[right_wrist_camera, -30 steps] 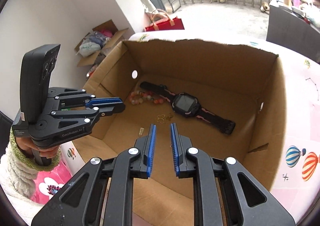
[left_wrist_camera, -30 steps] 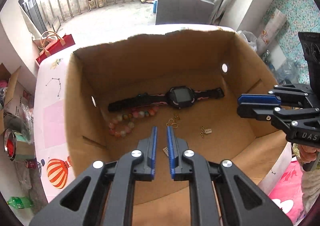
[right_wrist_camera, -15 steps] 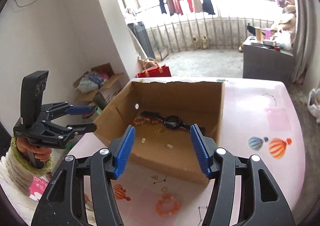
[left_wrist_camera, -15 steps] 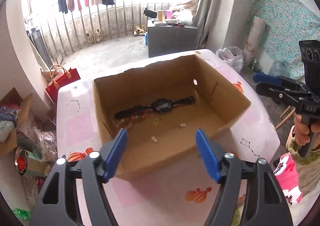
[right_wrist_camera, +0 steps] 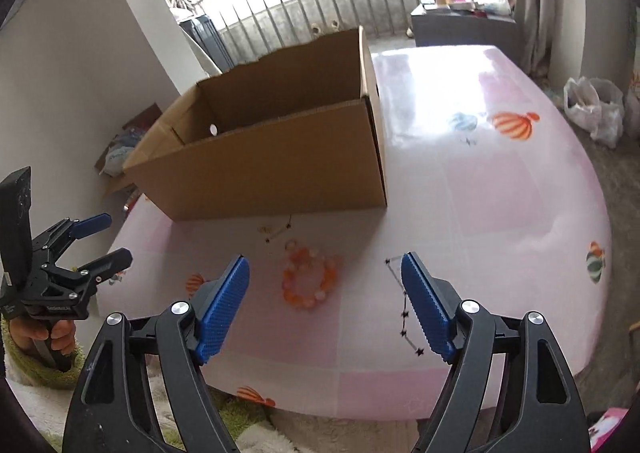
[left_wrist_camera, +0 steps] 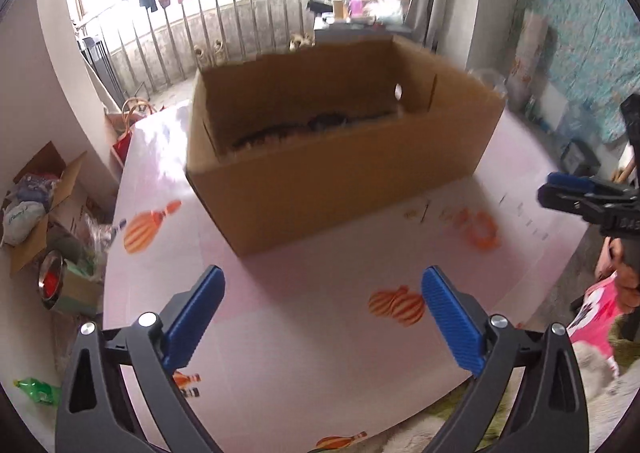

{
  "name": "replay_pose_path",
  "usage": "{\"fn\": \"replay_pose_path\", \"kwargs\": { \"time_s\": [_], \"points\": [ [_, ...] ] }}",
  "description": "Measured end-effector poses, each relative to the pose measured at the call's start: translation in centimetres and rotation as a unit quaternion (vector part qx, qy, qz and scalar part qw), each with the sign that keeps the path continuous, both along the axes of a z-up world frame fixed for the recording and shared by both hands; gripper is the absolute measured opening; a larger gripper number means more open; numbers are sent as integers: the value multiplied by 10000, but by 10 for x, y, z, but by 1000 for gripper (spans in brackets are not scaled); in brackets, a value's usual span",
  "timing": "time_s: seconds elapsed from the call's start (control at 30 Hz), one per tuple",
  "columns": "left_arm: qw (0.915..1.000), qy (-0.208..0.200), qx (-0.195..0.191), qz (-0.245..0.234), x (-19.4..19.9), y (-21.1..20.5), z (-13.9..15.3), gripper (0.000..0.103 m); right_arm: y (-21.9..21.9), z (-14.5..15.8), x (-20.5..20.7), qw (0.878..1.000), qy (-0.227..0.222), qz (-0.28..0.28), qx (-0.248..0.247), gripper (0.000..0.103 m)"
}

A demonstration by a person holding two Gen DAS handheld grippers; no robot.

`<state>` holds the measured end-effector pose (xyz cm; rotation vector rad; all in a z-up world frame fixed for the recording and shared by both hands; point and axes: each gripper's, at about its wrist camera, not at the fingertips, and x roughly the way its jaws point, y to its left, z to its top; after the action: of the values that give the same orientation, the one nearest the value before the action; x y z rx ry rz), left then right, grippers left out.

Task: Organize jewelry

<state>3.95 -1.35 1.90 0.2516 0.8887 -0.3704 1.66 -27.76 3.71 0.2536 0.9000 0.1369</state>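
**Both grippers spread wide over the pink table, nothing in either one**

The left gripper [left_wrist_camera: 322, 305] is hanging over the pink tablecloth [left_wrist_camera: 304, 333] with its blue pads [left_wrist_camera: 196, 313] spread far apart; its jaws have just been opening and nothing is sitting between them. Just ahead of it the cardboard box [left_wrist_camera: 340, 181] is standing open-topped, and a dark blurred strap shape, probably the watch [left_wrist_camera: 320, 123], is peeking over the near wall. Off to its right, in front of the box, an orange bead bracelet [left_wrist_camera: 478, 231] is lying on the cloth, smeared by blur.

The right gripper [right_wrist_camera: 326, 303] is also gaping, jaws just been opening, empty too. That bead bracelet [right_wrist_camera: 310, 281] is lying on the cloth right ahead of it, showing in the gap between the two pads but further out, not touching either. A bit past the bracelet, a small gold-looking bit [right_wrist_camera: 266, 229] is sitting close to the box's near wall [right_wrist_camera: 264, 177]; too tiny to say what it is. To this gripper's left, the left gripper [right_wrist_camera: 108, 239] is showing with a hand [right_wrist_camera: 40, 337] wrapped around its handle.
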Motion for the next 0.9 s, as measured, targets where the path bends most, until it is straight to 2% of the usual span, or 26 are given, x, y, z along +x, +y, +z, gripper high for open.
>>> {"fn": "replay_pose_path", "kwargs": {
  "time_s": [0.07,0.17,0.27,0.7,0.9],
  "points": [
    [9997,161,187,68,3,-2,-19,97,6,-10,-2,9999,114,-16,-70,75],
    [9989,425,112,136,7,-1,-39,97,13,-16,-2,9997,207,0,-123,75],
    [9984,499,78,239,10,0,-50,97,13,-19,1,9996,268,24,-123,77],
    [9964,736,41,418,21,0,-70,97,10,-26,0,9995,315,12,-51,78],
    [9967,671,19,456,23,4,-71,98,10,-24,-1,9996,290,18,-27,78]
  ]
}}
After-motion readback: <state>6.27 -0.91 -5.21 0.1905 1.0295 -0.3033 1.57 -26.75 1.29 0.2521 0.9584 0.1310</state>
